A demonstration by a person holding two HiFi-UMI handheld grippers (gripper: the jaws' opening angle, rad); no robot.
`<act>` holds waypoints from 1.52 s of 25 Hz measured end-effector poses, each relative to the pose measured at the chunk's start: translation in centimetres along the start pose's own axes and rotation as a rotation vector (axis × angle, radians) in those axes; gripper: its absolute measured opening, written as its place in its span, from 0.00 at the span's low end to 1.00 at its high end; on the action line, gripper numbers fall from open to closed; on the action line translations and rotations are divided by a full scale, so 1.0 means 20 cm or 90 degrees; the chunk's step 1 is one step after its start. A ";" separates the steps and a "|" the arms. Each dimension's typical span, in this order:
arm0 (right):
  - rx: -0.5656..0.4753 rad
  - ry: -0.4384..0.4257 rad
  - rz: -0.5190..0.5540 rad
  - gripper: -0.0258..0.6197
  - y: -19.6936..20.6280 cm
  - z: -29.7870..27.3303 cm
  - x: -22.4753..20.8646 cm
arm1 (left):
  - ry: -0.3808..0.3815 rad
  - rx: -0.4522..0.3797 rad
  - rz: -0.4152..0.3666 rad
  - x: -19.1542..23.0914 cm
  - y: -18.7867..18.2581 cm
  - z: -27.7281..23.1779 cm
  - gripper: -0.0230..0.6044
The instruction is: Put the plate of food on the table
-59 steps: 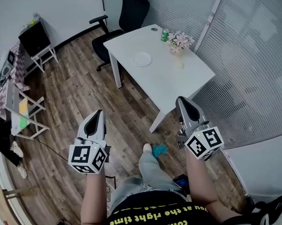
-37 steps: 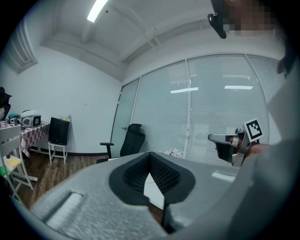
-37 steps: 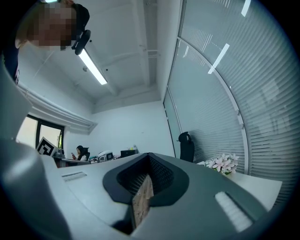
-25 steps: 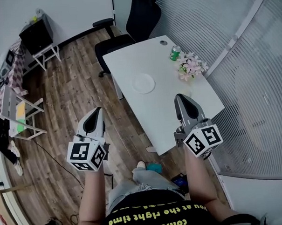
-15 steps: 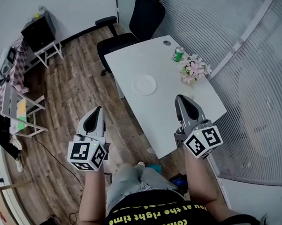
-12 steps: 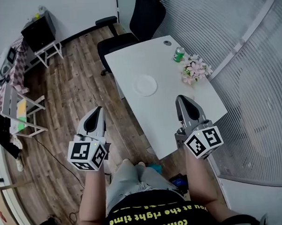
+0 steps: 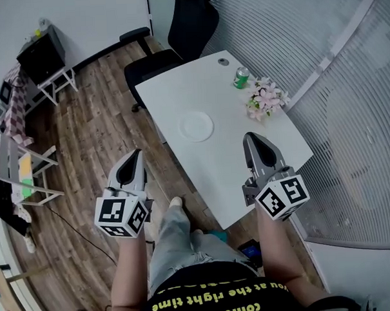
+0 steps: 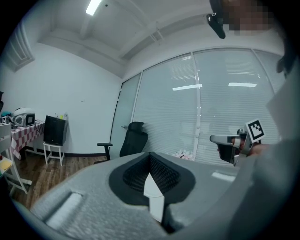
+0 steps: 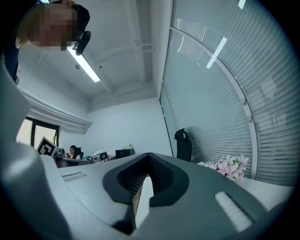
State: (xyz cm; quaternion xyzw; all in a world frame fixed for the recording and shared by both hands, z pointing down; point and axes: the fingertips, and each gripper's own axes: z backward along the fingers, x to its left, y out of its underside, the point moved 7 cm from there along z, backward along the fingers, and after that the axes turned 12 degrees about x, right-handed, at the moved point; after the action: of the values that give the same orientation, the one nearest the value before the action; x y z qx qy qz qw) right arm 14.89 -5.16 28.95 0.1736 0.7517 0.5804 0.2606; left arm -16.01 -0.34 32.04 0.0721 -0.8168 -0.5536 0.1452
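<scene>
While the left gripper [image 7: 136, 155] and right gripper [image 7: 252, 139] hang with jaws pressed together, empty, a white plate [image 7: 196, 126] lies on the tabletop [image 7: 173, 88] at 12 o'clock.

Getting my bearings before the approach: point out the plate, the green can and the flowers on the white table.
plate [image 7: 196, 126]: head view, centre of its white face.
green can [image 7: 241, 79]: head view, its side wall.
flowers [image 7: 265, 101]: head view, the pink blossoms.
</scene>
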 end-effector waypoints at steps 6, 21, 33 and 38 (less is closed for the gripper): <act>-0.001 0.039 -0.003 0.05 -0.03 -0.12 -0.04 | 0.041 0.008 -0.014 0.10 -0.08 -0.20 0.04; -0.018 0.162 -0.029 0.05 -0.14 -0.42 -0.18 | 0.162 0.029 -0.050 0.33 -0.33 -0.74 0.04; -0.016 0.223 -0.043 0.05 -0.13 -0.60 -0.20 | 0.218 0.041 -0.056 0.49 -0.39 -0.98 0.04; -0.017 0.235 -0.051 0.05 -0.10 -0.62 -0.22 | 0.233 0.043 -0.059 0.48 -0.38 -1.03 0.04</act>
State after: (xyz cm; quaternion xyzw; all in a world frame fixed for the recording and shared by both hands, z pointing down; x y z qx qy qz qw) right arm 11.24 -17.82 30.29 0.0303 0.7856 0.6012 0.1432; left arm -18.97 -24.04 33.66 0.2142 -0.7907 -0.5095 0.2634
